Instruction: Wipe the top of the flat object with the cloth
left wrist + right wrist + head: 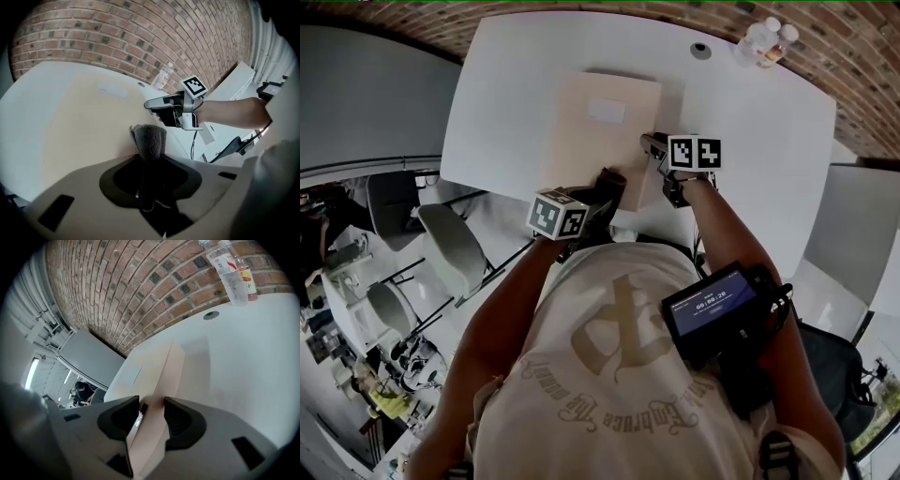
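Note:
The flat object is a beige box (600,131) lying on the white table (750,141). A dark grey cloth (607,183) rests on the box's near edge, and my left gripper (602,192) is shut on it. In the left gripper view the cloth (149,140) sticks up folded out of the jaws of that gripper (149,159), over the beige top (84,117). My right gripper (654,145) clamps the box's right edge. Seen from the right gripper (152,411), the box edge (164,380) runs between the two jaws. The right gripper (152,104) also shows in the left gripper view.
Two plastic bottles (769,39) stand at the table's far right corner, next to a round cable hole (701,51). A pale label (607,112) lies on the box top. Chairs (450,244) stand left of the table. A brick wall (117,33) runs behind.

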{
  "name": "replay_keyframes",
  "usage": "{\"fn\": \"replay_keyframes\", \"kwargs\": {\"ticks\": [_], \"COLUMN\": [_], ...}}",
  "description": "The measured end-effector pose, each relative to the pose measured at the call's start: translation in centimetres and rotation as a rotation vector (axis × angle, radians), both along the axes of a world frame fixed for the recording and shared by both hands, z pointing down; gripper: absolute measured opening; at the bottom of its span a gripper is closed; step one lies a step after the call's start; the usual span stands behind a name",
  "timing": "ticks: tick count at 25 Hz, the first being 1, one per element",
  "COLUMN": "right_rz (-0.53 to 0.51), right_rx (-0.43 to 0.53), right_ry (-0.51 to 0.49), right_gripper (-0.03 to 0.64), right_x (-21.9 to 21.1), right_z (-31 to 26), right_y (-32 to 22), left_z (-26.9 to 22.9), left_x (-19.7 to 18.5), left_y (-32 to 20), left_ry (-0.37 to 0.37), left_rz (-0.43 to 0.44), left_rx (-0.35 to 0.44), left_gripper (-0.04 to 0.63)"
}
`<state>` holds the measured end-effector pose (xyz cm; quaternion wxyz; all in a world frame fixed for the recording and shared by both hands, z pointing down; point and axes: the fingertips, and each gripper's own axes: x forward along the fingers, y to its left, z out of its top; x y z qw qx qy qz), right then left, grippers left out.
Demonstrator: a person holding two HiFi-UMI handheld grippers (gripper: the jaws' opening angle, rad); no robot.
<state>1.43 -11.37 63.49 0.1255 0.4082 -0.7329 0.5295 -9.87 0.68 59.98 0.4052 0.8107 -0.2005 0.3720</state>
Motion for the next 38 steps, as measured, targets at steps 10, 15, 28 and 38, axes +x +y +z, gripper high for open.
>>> {"fn": "replay_keyframes", "kwargs": {"ticks": [10, 15, 28, 38], "right_rz": [-0.03, -0.024, 0.074, 0.304], "right_rx": [0.011, 0.012, -0.02, -0.081], "right_ry": [0.003, 0.01, 0.119, 0.125], "right_gripper": [0.184, 0.186, 0.183, 0.153], "right_x": [0.0, -0.2, 0.6, -0.8], "right_z": [0.3, 0.2, 0.0, -0.5], "right_y": [-0.1, 0.0, 0.2, 1.5], "left_z": [0.2, -0.2, -0.5, -0.6], "left_x": [-11.1, -14.3, -18.2, -14.6], "left_y": [-3.7, -4.8, -12.5, -24.2], "left_ry": [-0.091, -0.077, 0.14, 0.226], "left_rz": [-0.294, -0.399, -0.53, -0.419], "left_rx": [0.063, 0.069, 0.042, 0.056], "left_gripper": [0.138, 0.132, 0.109, 0.11]}}
